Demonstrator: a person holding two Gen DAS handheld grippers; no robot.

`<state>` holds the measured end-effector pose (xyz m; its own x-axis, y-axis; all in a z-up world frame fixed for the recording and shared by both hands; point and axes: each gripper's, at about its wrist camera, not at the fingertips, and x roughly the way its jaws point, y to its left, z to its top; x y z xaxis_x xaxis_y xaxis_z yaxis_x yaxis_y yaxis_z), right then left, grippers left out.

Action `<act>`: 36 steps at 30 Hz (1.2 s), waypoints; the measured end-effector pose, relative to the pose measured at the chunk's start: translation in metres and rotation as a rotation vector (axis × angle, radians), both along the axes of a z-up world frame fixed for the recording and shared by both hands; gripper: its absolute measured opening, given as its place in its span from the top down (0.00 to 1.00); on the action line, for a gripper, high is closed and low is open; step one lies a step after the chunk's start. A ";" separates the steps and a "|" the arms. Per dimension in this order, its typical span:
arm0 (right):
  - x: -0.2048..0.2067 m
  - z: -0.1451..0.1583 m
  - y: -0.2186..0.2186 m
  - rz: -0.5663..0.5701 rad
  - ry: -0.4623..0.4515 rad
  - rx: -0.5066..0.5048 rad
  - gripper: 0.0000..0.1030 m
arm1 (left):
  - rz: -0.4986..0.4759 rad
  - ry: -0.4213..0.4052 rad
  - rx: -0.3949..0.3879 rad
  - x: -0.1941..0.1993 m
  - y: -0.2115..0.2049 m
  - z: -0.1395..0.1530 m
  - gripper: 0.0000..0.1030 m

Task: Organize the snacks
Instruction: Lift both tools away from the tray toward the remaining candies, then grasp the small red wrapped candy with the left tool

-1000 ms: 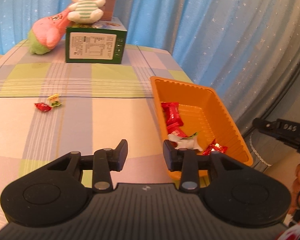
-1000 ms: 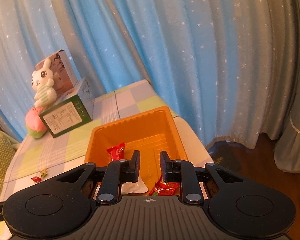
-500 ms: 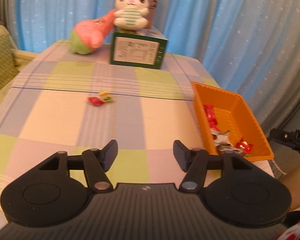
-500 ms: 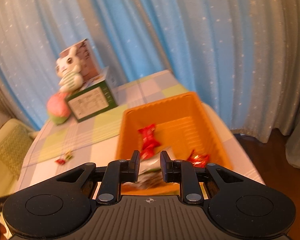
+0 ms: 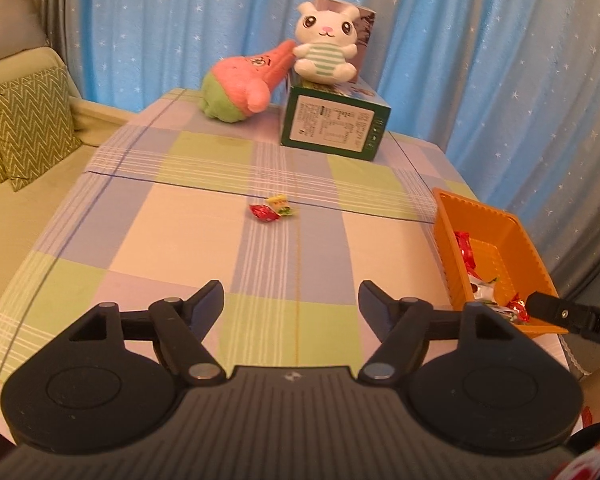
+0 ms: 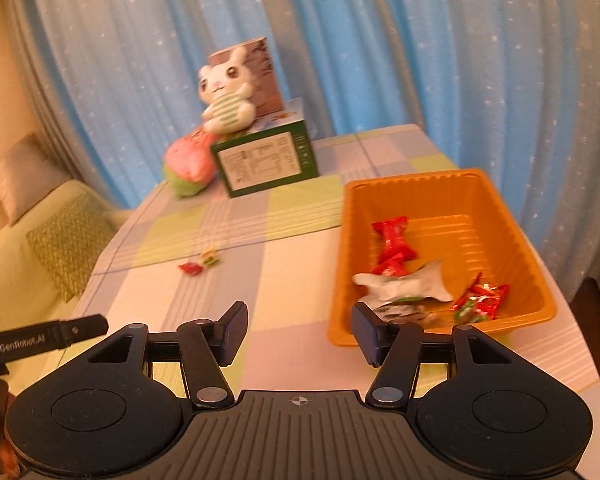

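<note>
- Mostly done, by the look of it: several snacks in orange tray (image 6: pixel 440 184), 2 candies left on table (image 5: pixel 180 248).
- Red candy (image 5: pixel 263 213) & yellow candy (image 5: pixel 280 203) touching, mid-table, well apart from tray.
- Tray at table's right edge: red wrappers (image 6: pixel 392 246), white wrapper (image 6: pixel 404 286), red-green ones (image 6: pixel 482 300).
- Left gripper (image 5: pixel 291 300) & right gripper (image 6: pixel 299 332): jaws opening, nothing between.
- Behind: green box (image 5: pixel 334 128), bunny (image 5: pixel 326 44), pink plush (image 5: pixel 242 88).
</note>
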<state>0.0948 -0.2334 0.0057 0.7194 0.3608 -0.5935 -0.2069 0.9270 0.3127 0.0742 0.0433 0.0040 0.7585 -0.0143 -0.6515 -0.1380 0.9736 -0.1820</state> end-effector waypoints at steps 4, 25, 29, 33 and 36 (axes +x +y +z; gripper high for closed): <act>0.000 -0.001 0.009 0.021 -0.002 -0.005 0.43 | 0.010 -0.005 0.005 -0.004 0.008 0.003 0.30; 0.074 -0.045 0.086 0.152 -0.032 -0.064 0.43 | -0.072 -0.021 0.078 0.090 0.040 -0.031 0.28; 0.099 -0.067 0.100 0.172 -0.021 -0.079 0.43 | -0.075 -0.015 0.108 0.118 0.043 -0.056 0.29; 0.121 -0.086 0.111 0.188 -0.018 -0.099 0.43 | -0.084 -0.024 0.095 0.141 0.047 -0.080 0.32; 0.133 -0.098 0.118 0.196 -0.013 -0.111 0.43 | -0.115 -0.029 0.108 0.157 0.047 -0.092 0.34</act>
